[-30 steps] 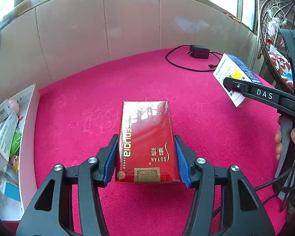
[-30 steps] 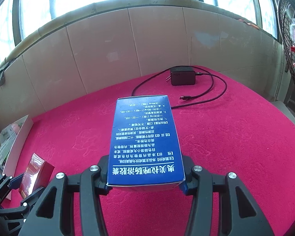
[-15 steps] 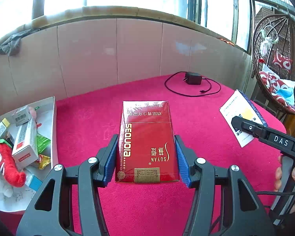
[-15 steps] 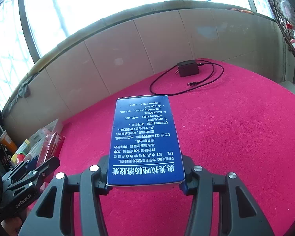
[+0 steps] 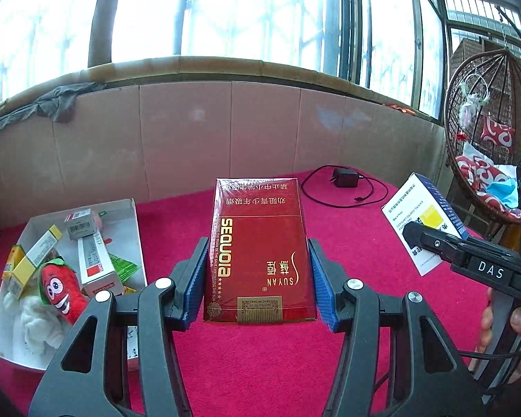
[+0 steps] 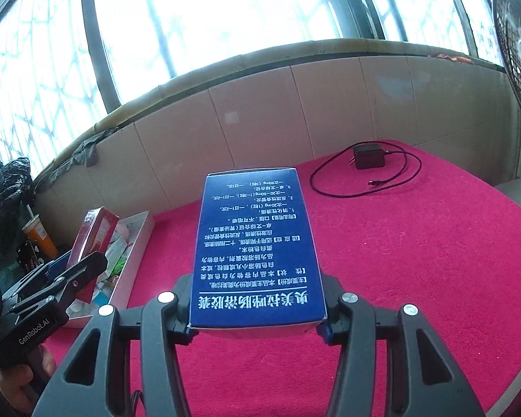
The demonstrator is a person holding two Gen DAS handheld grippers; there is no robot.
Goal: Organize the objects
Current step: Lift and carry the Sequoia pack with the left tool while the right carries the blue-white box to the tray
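The left gripper (image 5: 257, 278) is clamping a flat red cardboard cigarette pack with gold lettering (image 5: 258, 253) between its blue pads, its jaws partly open to the pack's width, and is holding it clear above the magenta cloth-covered surface (image 5: 347, 229). The right gripper (image 6: 257, 307) is gripping a dark blue rectangular medicine box with white print (image 6: 257, 250) in the same way, its jaws spread only as far as the box's sides, with the box lying flat and pointing away from the camera. To the left, a shallow white cardboard tray (image 5: 137, 229) is sitting on the surface, holding a red plush chili toy with a smiling face (image 5: 60, 286), a long white toothpaste carton (image 5: 95, 262) and other small boxes. A black power adapter with a coiled cable (image 6: 368, 156) is lying near the far tiled wall, well apart from the tray.
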